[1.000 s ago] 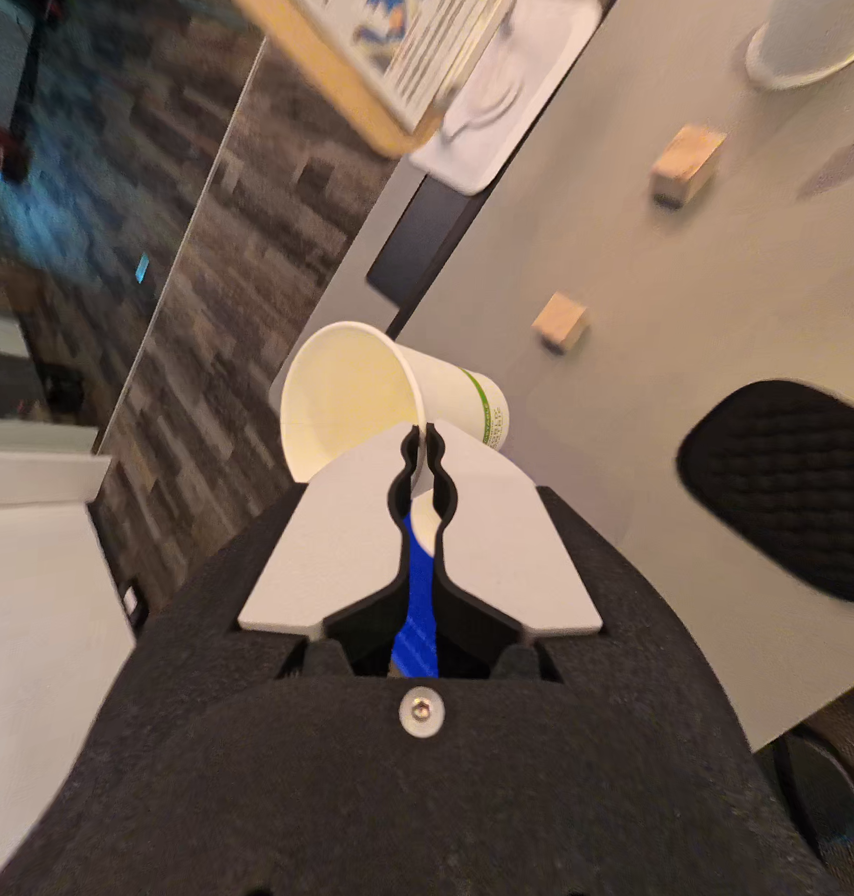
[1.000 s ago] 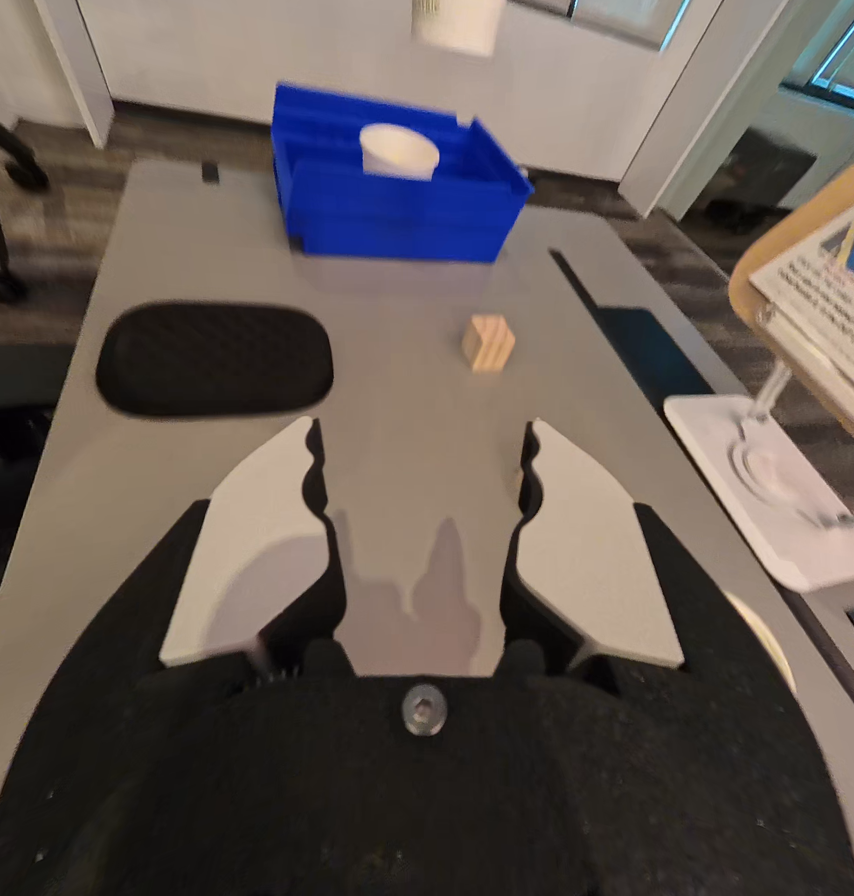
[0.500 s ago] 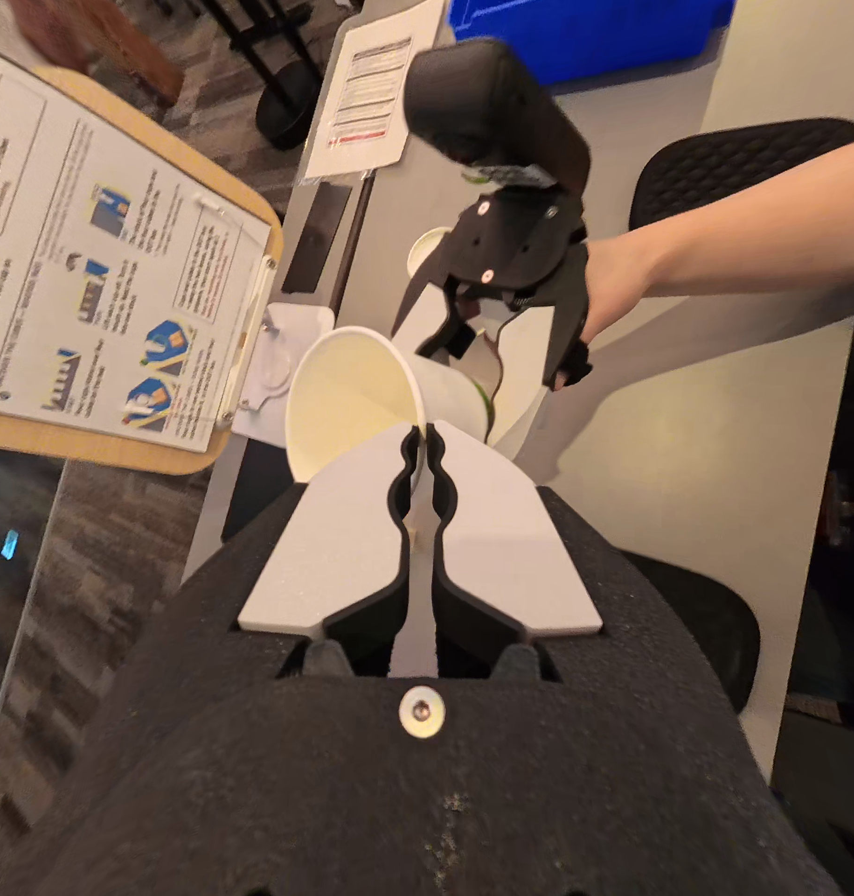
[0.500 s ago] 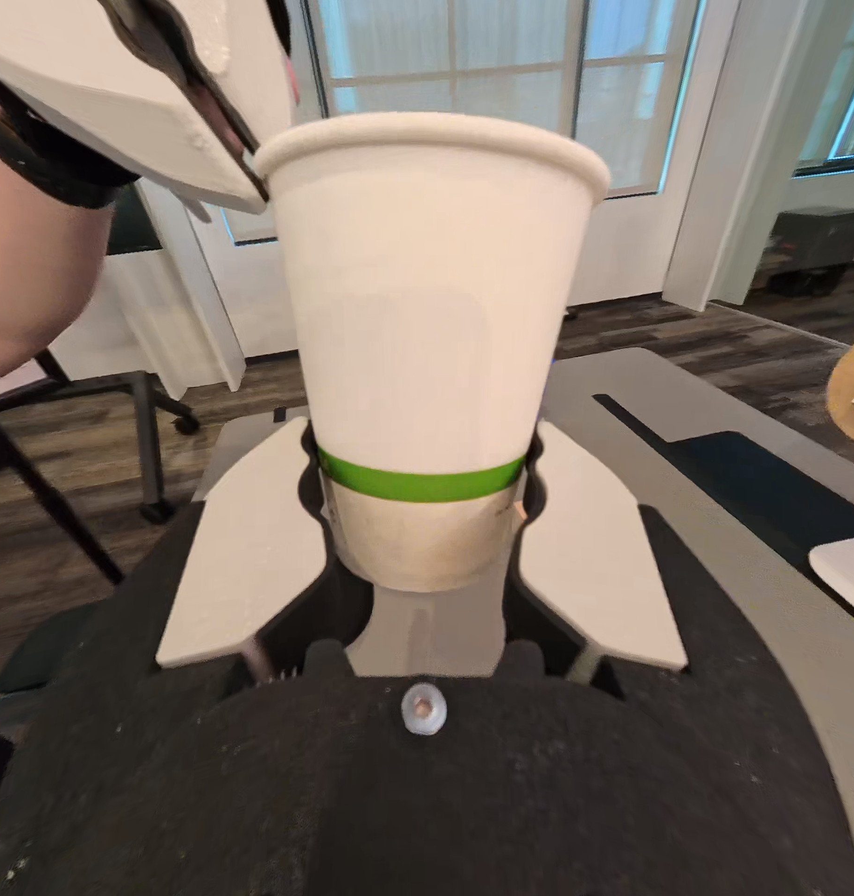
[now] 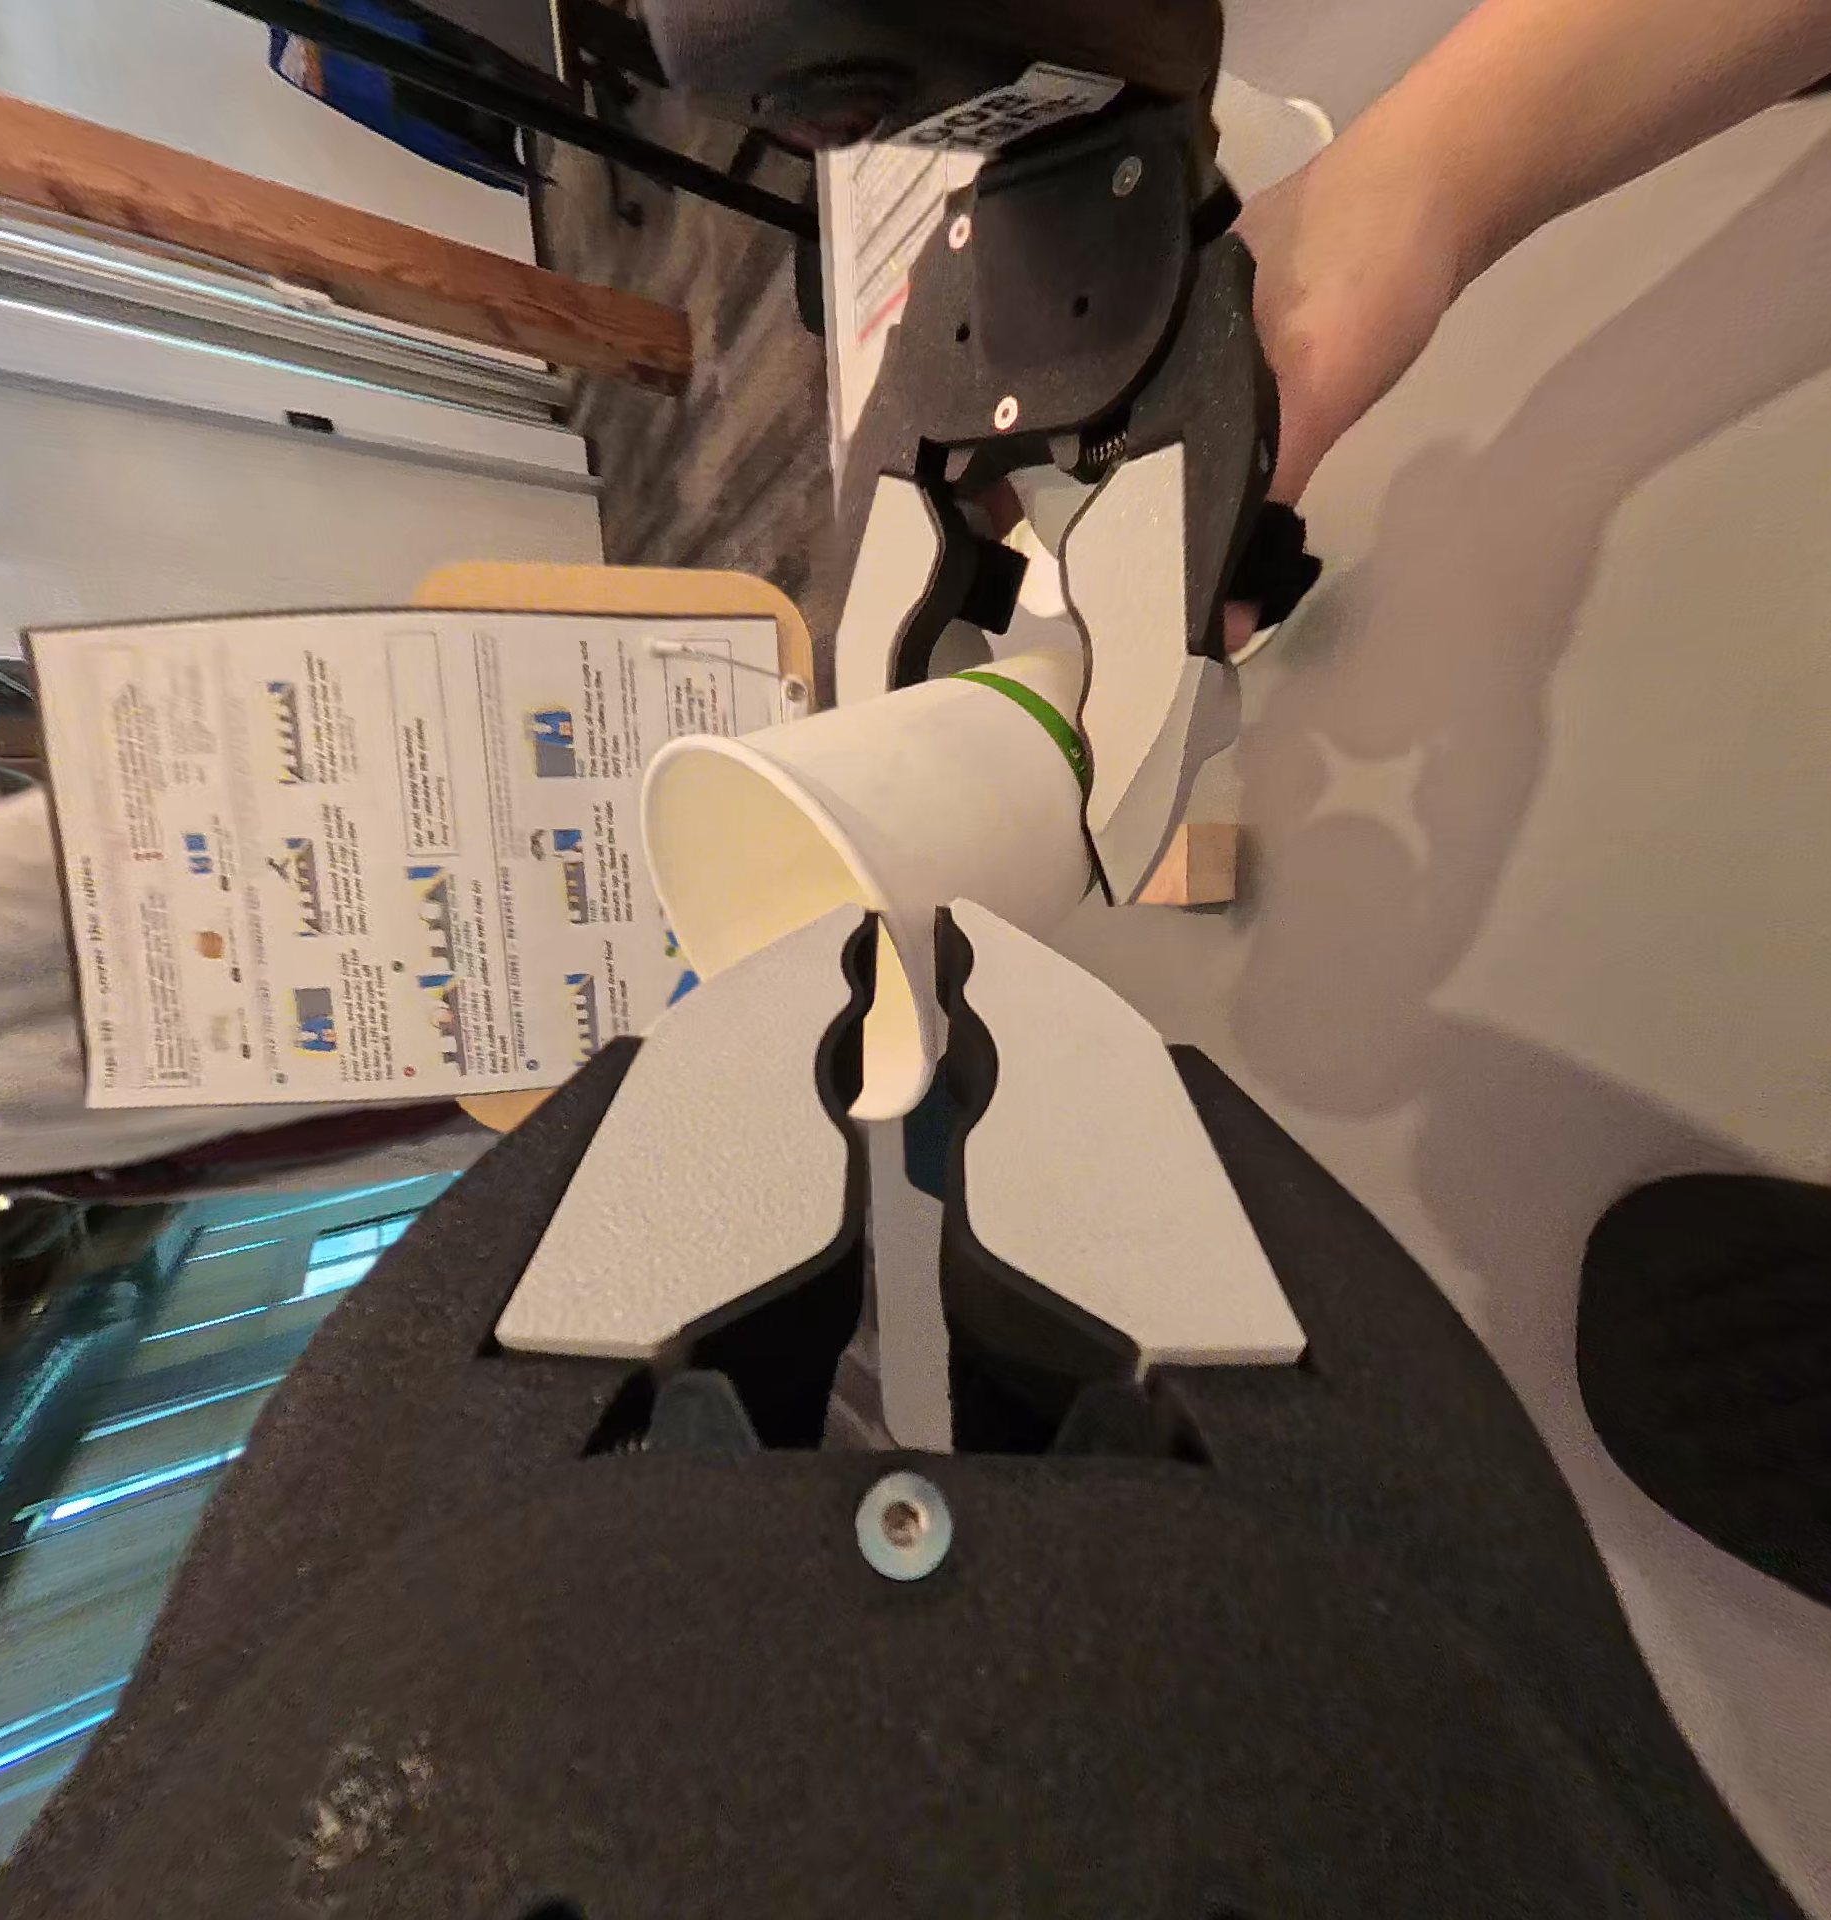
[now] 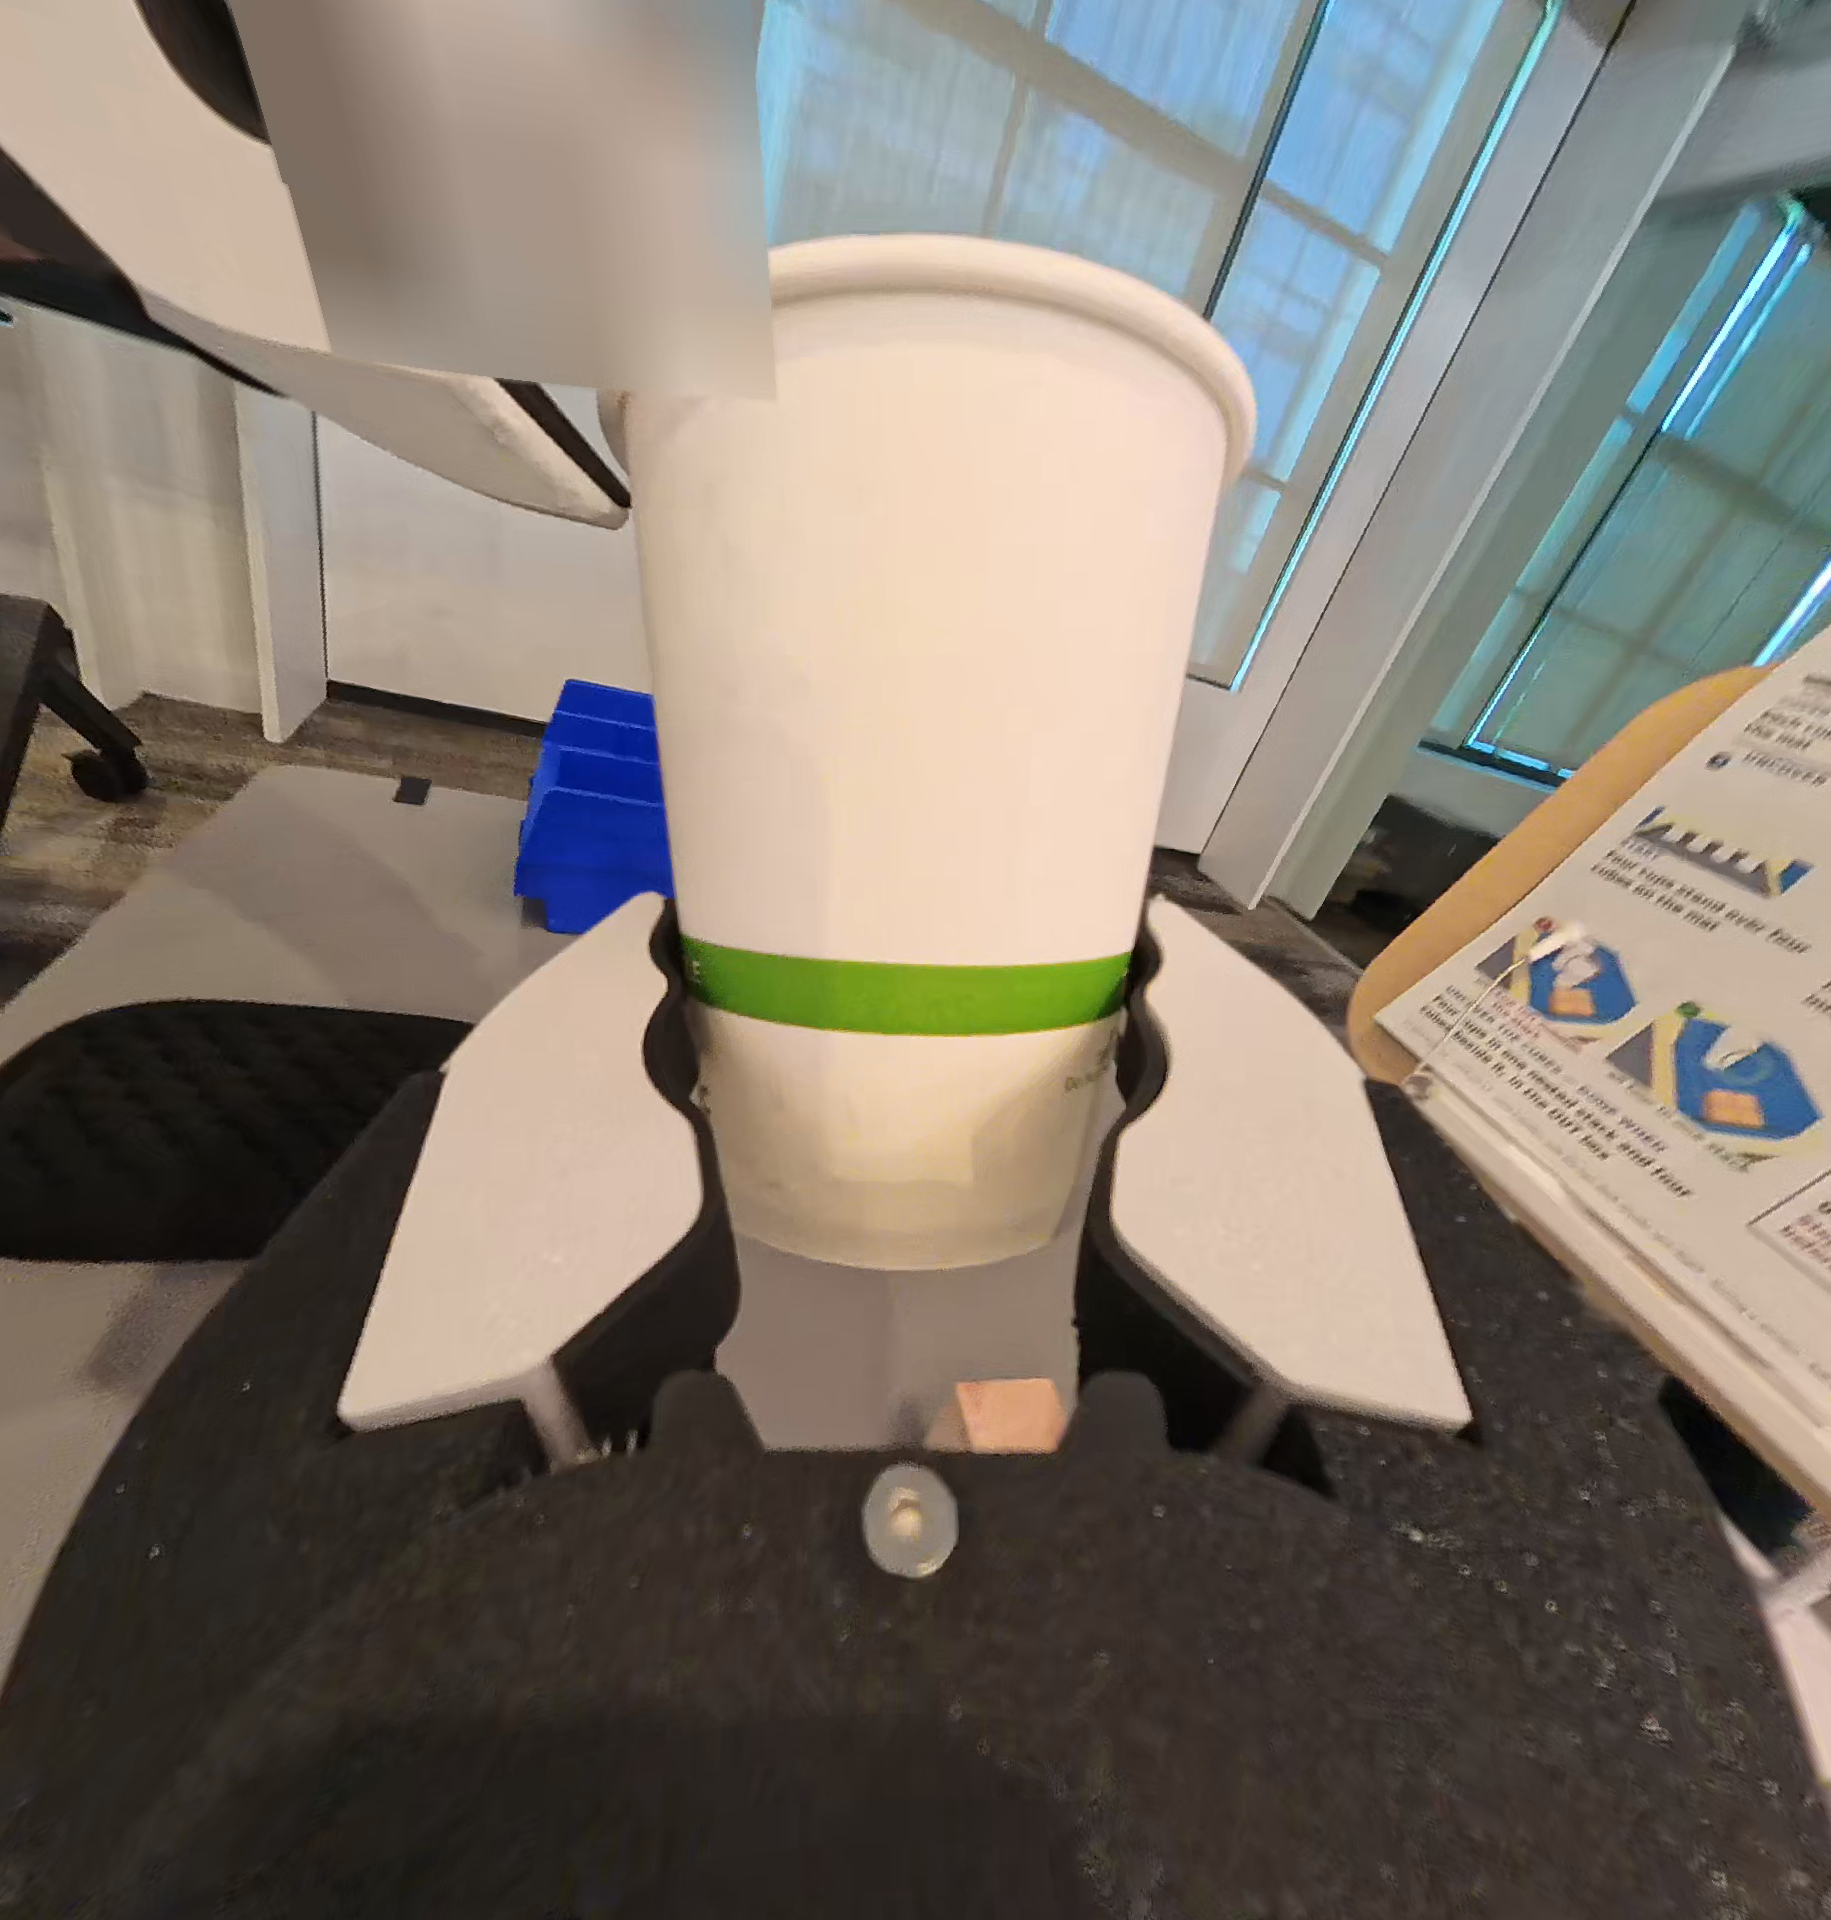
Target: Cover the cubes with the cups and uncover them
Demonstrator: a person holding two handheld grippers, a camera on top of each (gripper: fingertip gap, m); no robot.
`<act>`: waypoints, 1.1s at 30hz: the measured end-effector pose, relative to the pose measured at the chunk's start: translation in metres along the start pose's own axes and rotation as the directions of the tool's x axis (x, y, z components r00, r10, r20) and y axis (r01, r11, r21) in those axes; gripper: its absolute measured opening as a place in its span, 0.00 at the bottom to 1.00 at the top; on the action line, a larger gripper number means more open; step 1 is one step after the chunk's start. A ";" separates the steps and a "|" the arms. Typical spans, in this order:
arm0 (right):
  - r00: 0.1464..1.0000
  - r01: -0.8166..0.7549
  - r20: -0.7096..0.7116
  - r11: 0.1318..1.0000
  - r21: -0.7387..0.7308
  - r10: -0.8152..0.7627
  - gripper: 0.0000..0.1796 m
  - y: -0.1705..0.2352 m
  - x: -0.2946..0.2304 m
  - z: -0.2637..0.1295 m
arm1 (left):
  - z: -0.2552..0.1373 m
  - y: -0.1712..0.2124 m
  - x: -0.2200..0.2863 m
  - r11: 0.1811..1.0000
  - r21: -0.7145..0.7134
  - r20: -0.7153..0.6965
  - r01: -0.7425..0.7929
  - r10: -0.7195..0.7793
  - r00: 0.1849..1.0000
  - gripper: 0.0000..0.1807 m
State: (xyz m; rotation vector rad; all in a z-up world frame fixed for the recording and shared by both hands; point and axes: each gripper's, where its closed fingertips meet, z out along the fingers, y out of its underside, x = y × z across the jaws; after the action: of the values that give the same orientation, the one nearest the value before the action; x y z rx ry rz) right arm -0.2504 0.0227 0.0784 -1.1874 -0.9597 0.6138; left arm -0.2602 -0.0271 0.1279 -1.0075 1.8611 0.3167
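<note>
A white paper cup (image 5: 869, 821) with a green band is held by both grippers above the grey table (image 5: 1617, 727). My left gripper (image 5: 906, 987) is shut on the cup's rim, with the wall pinched between its fingers. My right gripper (image 6: 906, 997) grips the same cup (image 6: 911, 675) near its base, its fingers against both sides at the green band. It also shows in the left wrist view (image 5: 1082, 727). A wooden cube (image 5: 1202, 868) lies on the table below the cup. It shows under the cup in the right wrist view (image 6: 1004, 1413).
A black pad (image 6: 163, 1122) lies on the table to the left, with a blue bin (image 6: 594, 821) behind it. A clipboard with an instruction sheet (image 6: 1669, 1039) stands at the right table edge. A person's hand (image 5: 1358, 260) holds the right gripper.
My left gripper swung the cup over to my right gripper. My right gripper rose from the table and the cup's base came between its fingers. The cup's wall now sits deeper in the left fingers.
</note>
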 end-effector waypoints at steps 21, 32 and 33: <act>0.997 -0.015 0.078 0.994 -0.112 0.024 0.44 0.014 -0.012 -0.003 | 0.005 -0.018 0.012 0.995 0.065 0.101 0.080 -0.086 0.991 0.04; 0.941 -0.252 0.101 0.868 -0.428 0.323 0.44 0.051 -0.023 -0.008 | 0.027 0.012 0.023 0.848 0.046 -0.311 0.528 -0.490 0.814 0.04; 0.931 -0.267 0.110 0.853 -0.447 0.349 0.44 0.053 -0.025 -0.009 | 0.029 0.014 0.026 0.836 0.035 -0.348 0.548 -0.504 0.791 0.04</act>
State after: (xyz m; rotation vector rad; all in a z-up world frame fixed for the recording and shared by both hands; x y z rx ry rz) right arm -0.2504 0.0125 0.0199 -1.7240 -1.1061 0.8098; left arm -0.2576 -0.0145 0.0887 -1.5016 1.7591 -0.3310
